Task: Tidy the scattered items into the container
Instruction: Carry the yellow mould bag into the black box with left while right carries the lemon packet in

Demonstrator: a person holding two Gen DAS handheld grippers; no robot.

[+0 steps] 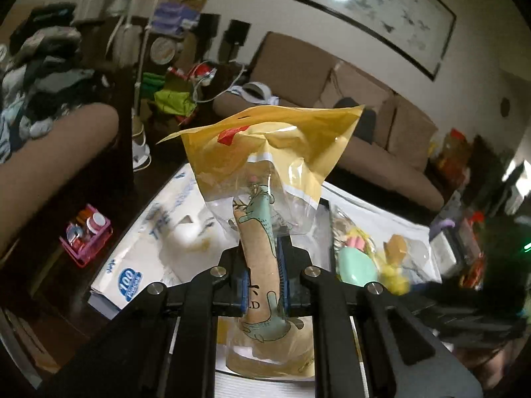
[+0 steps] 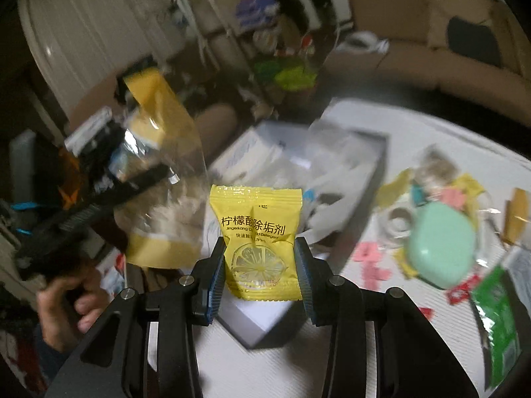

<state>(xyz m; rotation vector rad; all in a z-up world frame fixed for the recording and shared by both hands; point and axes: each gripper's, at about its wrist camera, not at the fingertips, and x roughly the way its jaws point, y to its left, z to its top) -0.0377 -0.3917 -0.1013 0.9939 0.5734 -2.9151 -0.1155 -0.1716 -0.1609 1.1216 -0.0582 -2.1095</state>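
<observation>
Currently you're mid-carry: both loads need to go into the open white box (image 2: 375,152) on the table, then release. Left gripper (image 1: 262,265) is clamped narrow on the yellow-topped clear pouch (image 1: 265,165), pinching its printed roll. Right gripper (image 2: 260,258) grips the yellow lemon descaler sachet (image 2: 257,232) by its side edges.
</observation>
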